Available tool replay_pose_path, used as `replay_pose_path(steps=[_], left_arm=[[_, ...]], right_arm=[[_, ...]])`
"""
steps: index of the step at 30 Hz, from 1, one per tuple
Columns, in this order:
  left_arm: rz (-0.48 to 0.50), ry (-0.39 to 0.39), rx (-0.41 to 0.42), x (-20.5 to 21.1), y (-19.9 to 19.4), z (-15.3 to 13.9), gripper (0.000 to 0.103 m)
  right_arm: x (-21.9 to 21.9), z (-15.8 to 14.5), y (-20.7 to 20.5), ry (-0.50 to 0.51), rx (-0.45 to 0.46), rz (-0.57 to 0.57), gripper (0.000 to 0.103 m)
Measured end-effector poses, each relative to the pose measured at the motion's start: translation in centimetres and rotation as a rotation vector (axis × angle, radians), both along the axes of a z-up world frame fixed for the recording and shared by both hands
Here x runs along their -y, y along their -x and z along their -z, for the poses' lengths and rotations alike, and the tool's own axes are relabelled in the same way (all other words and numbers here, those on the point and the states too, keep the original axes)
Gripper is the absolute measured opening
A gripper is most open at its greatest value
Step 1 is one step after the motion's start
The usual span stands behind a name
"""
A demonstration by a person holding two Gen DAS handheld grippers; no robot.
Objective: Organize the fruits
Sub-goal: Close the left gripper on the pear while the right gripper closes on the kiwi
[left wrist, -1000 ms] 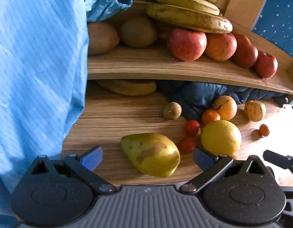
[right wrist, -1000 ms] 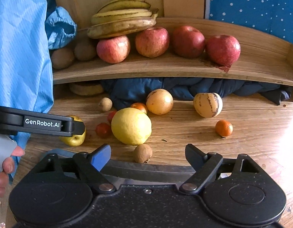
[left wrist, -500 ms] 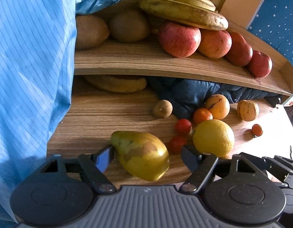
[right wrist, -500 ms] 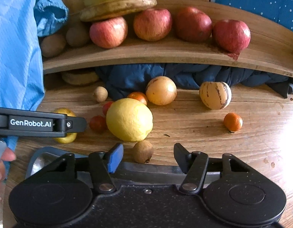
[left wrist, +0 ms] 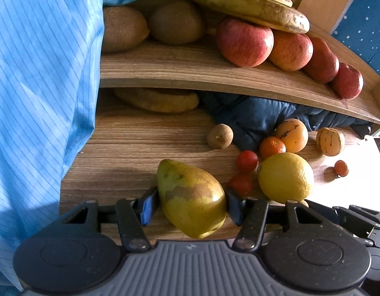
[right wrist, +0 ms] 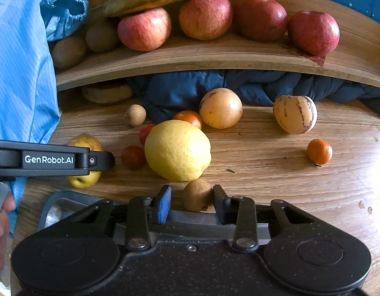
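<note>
Left wrist view first: the left tool (left wrist: 191,203) sits down over the pear (left wrist: 191,201), which lies on its side on the desk (left wrist: 130,148) at the near edge. The jaws are closing, one on each flank of the fat end. The right pad looks to be touching the skin; the blue left pad (left wrist: 148,206) seems a hair off still, so I'd call it not quite clamped. Going across the wide belly makes sense, since the narrow end would probably slip out.

Further back, the shelf (left wrist: 190,71) already carries sorted stuff: kiwis (left wrist: 176,22) on the left, then bananas (left wrist: 249,7) lying over a row of apples (left wrist: 244,40). So like goes with like, and the loose fruit below is what's left.

Right wrist view: the right tool (right wrist: 191,201) is doing the same with a small brown fruit (right wrist: 197,196), sitting just in front of the big lemon (right wrist: 177,150). Jaws closing, with the black right pad against it and a visible gap at the blue left one. Not gripped yet, I'd say.

There's a metal tray (right wrist: 64,198) at the near left edge, maybe for the small stuff; can't tell.
</note>
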State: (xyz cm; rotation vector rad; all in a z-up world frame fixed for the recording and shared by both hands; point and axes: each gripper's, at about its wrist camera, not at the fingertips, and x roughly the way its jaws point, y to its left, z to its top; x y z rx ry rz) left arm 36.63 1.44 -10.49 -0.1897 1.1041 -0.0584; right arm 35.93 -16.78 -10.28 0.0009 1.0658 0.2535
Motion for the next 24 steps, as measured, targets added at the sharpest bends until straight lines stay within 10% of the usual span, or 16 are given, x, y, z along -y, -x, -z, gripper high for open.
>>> replay_pose_path(steps=[24], left_arm=[[-0.024, 0.019, 0.059, -0.1, 0.9, -1.7, 0.060]], right_arm=[[0.1, -1.1, 0.8, -0.048, 0.037, -0.008, 0.027]])
